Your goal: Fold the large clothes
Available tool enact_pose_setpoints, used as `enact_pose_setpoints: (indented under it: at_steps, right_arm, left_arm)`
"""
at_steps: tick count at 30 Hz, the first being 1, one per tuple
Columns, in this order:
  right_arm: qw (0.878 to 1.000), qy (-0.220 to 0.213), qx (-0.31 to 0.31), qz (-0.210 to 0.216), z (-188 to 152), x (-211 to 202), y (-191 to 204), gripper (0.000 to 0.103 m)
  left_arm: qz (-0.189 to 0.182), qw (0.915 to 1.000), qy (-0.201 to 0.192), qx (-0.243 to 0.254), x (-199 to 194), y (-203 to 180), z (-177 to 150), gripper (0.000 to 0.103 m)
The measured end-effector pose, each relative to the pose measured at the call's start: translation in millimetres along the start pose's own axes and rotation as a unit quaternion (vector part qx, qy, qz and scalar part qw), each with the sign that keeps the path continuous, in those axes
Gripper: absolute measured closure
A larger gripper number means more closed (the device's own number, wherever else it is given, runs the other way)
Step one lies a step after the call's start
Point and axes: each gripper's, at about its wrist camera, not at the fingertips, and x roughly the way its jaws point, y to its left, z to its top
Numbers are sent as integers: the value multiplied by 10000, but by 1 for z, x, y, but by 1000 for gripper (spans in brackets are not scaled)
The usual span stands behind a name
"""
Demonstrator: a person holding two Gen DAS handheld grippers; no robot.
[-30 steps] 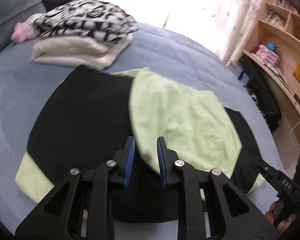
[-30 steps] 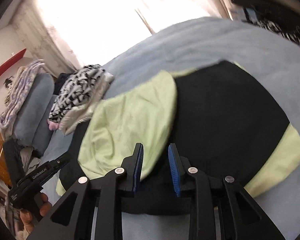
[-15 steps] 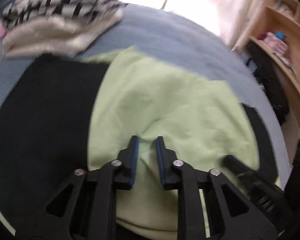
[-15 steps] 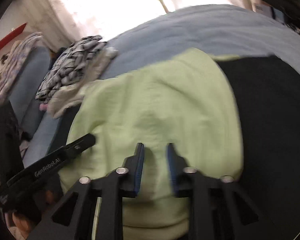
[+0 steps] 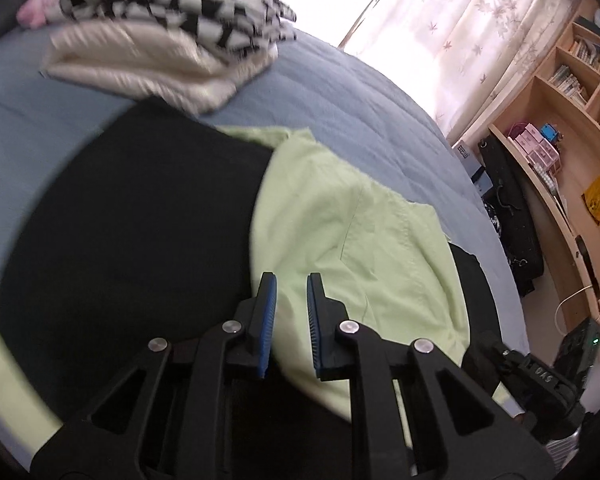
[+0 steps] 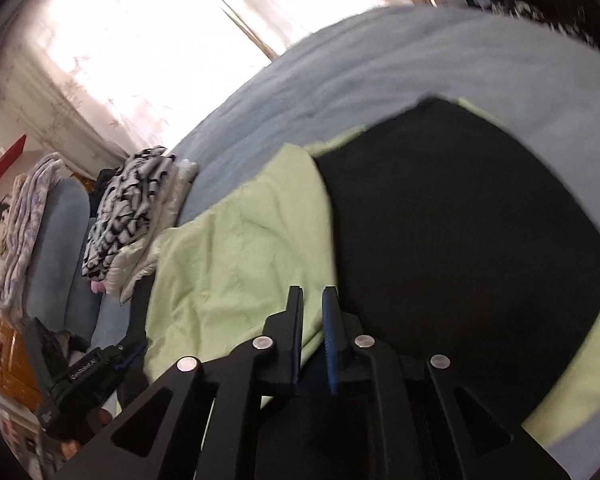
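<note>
The large black garment with pale-green panels (image 5: 132,248) lies flat on the blue bed cover (image 5: 340,92). It looks soft and light, so a hem corner seems the best hold. The left gripper (image 5: 291,300), at 6 o'clock, has just been narrowing its jaws; they stand nearly closed over the green fold, and I cannot tell if they pinch it. The right gripper (image 6: 313,312) has the same posture, its jaws just now opening slightly.

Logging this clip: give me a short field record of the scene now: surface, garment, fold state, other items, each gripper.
surface: blue bedspread
garment: black and light-green garment, spread flat
fold state: light-green panel lies folded over the black part
other items: black-and-white patterned stack on cream folded cloth, at the far side of the bed
left gripper: jaws narrow, green cloth between them
right gripper: jaws narrow, at the green panel's edge; grip unclear
</note>
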Motion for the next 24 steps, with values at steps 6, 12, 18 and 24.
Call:
enact_pose_setpoints:
  at_steps: [6,12,18,24]
  right_arm:
    - [9979,-167,-581,232,-16,-41,49,93]
    - [9903,-358,-1282,387,-47,-80,103,66]
    - [9809,-534,-1829,378,-83,-113,138,53]
    - [9785,-429,-1988,340,-110,-126,153,53]
  left_arm:
    - [302,9988,-319,208,-75,3,-3,91]
    - [477,9970,-592,153,-150,22,-19,68]
    - [479,9966,-672,55,-194,44,-50,62]
    - [451,9982,-347,-194,-195,74,-89,61]
